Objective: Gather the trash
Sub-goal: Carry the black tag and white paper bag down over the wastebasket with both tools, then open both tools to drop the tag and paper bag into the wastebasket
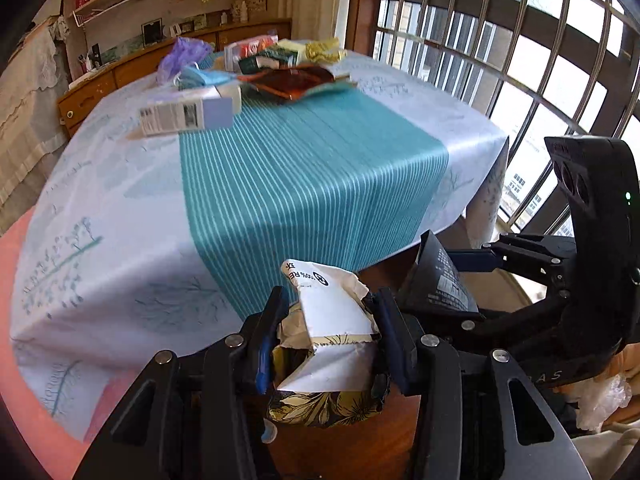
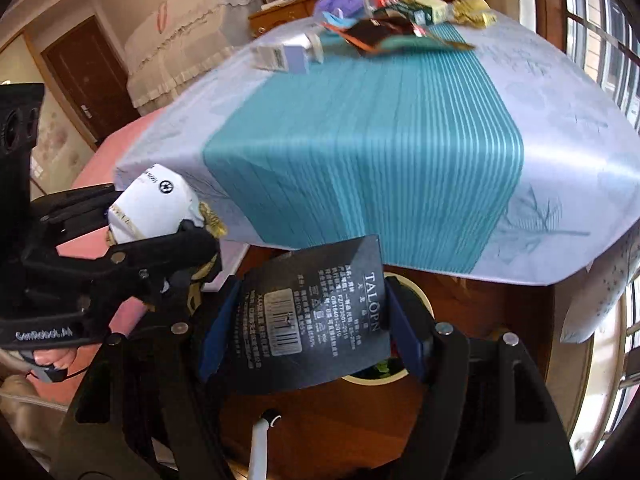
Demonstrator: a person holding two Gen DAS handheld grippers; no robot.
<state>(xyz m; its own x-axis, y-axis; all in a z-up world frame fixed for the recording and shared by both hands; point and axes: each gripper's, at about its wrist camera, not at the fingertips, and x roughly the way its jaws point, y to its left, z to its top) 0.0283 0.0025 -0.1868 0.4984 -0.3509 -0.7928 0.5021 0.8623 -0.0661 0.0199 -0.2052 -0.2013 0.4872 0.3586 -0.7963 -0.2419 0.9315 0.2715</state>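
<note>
Right now the left gripper (image 1: 328,320) is clenched on a crumpled white paper wrapper (image 1: 336,344), whose floral gold-and-black underside bulges out below the fingers. From the right wrist view that same left gripper (image 2: 160,216) sits at about nine o'clock, with the white wrapper (image 2: 150,204) pinched between its black fingers.

Meanwhile the right gripper (image 2: 312,320) is grasping a dark printed card sleeve (image 2: 316,316) with a barcode and the word TALOPN on it; its blue-padded fingers (image 2: 404,332) press the sleeve from both sides. In the left wrist view the right gripper (image 1: 472,262) appears at three o'clock, and the dark sleeve (image 1: 440,284) tilts up from it just beside the wrapper.

Both pieces of trash are held off the near edge of the table, over a brown wooden surface. A round pale-rimmed container (image 2: 416,292) shows partly behind the sleeve; what it holds I cannot tell.

Ahead lies the tablecloth (image 1: 120,216), white with a teal striped band (image 1: 312,176) down the middle. At twelve o'clock, on the far end, sits a heap of remaining trash: a lavender-and-white box (image 1: 186,114), a purple plastic bag (image 1: 182,58), a brown shiny packet (image 1: 298,82), and a yellow crinkled wrapper (image 1: 324,50). A barred window (image 1: 520,40) fills the two o'clock side.
</note>
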